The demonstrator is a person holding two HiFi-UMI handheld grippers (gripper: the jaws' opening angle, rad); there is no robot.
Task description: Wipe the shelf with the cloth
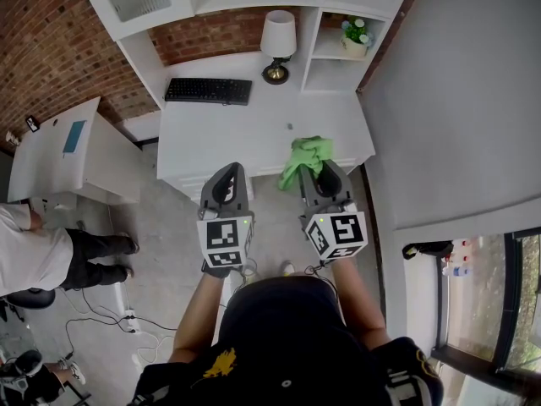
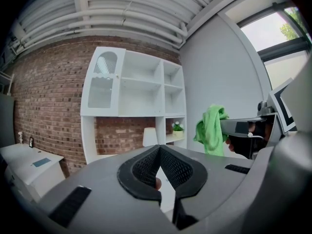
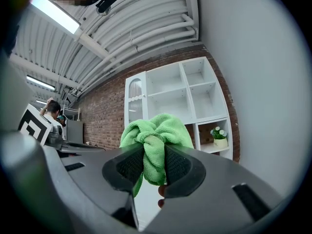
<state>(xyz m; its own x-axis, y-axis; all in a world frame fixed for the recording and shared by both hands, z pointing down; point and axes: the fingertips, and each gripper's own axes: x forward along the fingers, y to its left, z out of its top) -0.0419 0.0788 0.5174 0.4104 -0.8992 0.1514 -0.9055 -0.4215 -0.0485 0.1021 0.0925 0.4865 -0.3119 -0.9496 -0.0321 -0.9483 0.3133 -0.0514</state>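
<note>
Fingers (image 3: 178, 164) of right gripper (image 3: 154, 155) clamped on green microfibre cloth (image 3: 158, 128); left gripper (image 2: 159, 151) fingers pressed together, empty; both face white shelf unit (image 3: 171, 94).

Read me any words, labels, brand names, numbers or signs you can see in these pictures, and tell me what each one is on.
No text here can be read.
Black-and-white square marker cubes: coded patterns only, no words.
Long black keyboard: key legends too small to read.
Yellow emblem on the black shirt: too blurred to read.
</note>
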